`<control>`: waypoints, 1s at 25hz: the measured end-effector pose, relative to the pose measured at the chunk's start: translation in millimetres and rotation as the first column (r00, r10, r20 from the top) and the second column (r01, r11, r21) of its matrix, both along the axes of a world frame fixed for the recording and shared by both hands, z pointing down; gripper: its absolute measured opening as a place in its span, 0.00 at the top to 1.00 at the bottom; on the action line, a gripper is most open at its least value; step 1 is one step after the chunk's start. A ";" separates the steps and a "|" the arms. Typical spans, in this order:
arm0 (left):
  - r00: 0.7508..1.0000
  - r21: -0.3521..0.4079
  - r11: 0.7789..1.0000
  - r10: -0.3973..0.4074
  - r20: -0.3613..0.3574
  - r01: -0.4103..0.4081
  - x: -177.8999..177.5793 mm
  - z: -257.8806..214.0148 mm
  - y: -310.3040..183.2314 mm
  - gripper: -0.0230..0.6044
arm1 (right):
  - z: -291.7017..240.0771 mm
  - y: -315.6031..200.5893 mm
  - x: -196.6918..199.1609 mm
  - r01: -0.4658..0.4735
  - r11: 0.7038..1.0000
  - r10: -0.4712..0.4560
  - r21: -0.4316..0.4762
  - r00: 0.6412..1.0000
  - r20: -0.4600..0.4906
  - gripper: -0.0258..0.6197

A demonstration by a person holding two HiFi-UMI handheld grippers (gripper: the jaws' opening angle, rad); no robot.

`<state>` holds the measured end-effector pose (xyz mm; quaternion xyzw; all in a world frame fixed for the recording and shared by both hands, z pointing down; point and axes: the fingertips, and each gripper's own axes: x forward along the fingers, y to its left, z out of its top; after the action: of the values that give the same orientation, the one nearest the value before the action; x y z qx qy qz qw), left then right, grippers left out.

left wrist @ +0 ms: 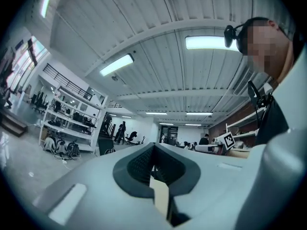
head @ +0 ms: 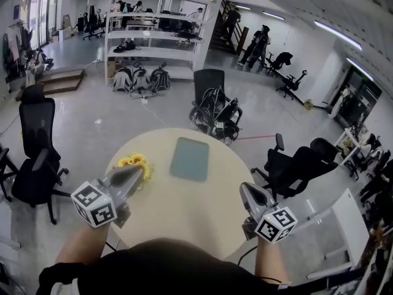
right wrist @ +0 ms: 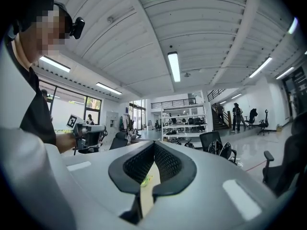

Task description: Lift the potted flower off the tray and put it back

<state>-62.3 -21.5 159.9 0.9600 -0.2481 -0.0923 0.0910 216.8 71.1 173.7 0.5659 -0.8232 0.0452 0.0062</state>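
Potted flower near level left gripper

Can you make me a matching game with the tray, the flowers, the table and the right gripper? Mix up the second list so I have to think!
Things:
1. tray
2. flowers
3. table
4. right gripper

Descriptions:
A. yellow
B. fingers shut, holding nothing
C. round and cream
D. grey-green, lying flat near the middle of the table

Right pairs: 1-D, 2-A, 3-C, 4-B.
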 end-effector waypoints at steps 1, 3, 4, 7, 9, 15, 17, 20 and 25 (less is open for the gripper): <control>1.000 0.008 1.000 0.002 0.009 -0.002 -0.2 -1.1 1.5 0.97 | 0.0 0.8 -0.2 -0.001 1.000 0.001 0.004 1.000 0.004 0.94; 1.000 0.006 1.000 0.014 -0.002 -0.014 -0.7 -5.5 4.6 0.97 | 0.6 2.0 0.3 -0.003 1.000 0.003 0.010 1.000 0.010 0.94; 1.000 0.005 1.000 0.017 -0.013 -0.017 -0.7 -8.2 6.1 0.97 | 1.1 3.0 1.2 -0.003 1.000 0.003 0.011 1.000 0.012 0.94; 1.000 0.014 1.000 -0.005 -0.023 0.005 -3.5 -14.3 4.5 0.97 | 0.9 4.2 3.0 -0.004 1.000 0.004 0.012 1.000 0.015 0.94; 1.000 0.022 0.999 -0.024 -0.018 0.025 -9.0 -16.6 -1.4 0.97 | -0.6 1.4 0.1 -0.003 1.000 0.003 0.010 1.000 0.012 0.94; 1.000 0.022 0.999 -0.027 0.011 0.026 -15.3 -7.3 -14.2 0.91 | 0.2 -9.3 -4.3 0.005 1.000 -0.005 -0.003 1.000 0.001 0.94; 0.999 0.023 0.999 -0.028 0.024 0.028 -14.7 -3.2 -16.7 0.88 | 1.1 -13.1 -3.0 0.007 1.000 -0.007 -0.007 1.000 -0.001 0.94; 0.999 0.024 0.999 -0.031 0.040 0.030 -15.8 2.4 -22.8 0.81 | -0.5 -23.3 -5.0 0.012 1.000 -0.012 -0.010 1.000 -0.003 0.94; 0.997 0.008 0.999 -0.034 0.063 0.034 -23.2 19.4 -39.9 0.70 | -0.2 -46.6 -17.2 0.029 0.999 -0.030 -0.031 1.000 -0.008 0.94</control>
<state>-85.5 -61.4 179.3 0.9584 -0.2669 -0.0642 0.0781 199.6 24.5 173.5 0.5537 -0.8307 0.0553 0.0192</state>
